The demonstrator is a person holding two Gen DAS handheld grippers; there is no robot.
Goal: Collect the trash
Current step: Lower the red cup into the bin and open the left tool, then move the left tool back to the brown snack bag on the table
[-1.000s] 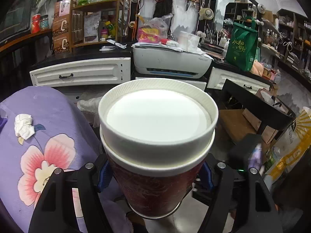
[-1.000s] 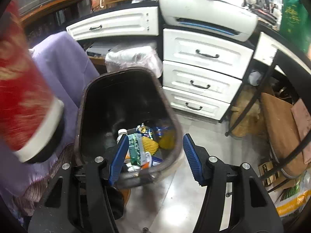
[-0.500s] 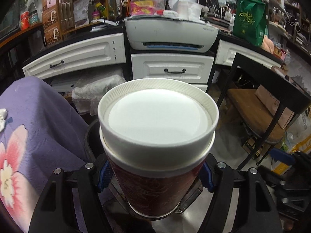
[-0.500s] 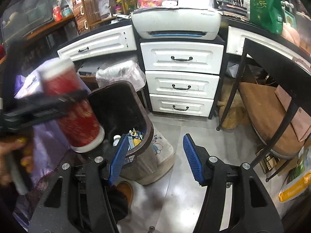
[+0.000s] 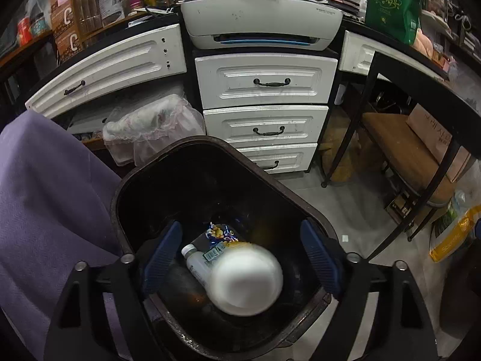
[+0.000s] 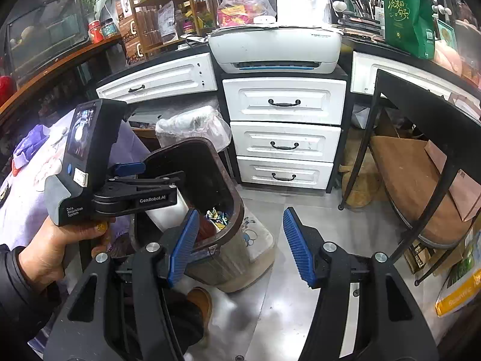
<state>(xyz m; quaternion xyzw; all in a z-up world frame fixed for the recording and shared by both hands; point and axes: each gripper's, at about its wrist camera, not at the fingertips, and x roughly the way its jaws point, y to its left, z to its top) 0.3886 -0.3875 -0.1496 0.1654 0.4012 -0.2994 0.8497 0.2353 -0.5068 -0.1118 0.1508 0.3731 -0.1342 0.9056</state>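
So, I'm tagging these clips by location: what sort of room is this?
Probably a cluttered home study or small shop's back room: a printer on white drawers, crowded wooden shelves, and a dark trash bin on the floor.

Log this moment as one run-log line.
left hand-held gripper: jaws just opened, nothing gripped | paper cup: blurred, inside trash bin | right hand-held gripper: open, empty, beside bin

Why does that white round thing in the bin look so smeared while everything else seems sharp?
Left wrist view: the cup is motion-blurred, dropping into the bin between the open left tongs, whose jaws have just been opening. Right wrist view: the cup is mostly hidden; glare whitens the floor; the fisheye bends the drawers.
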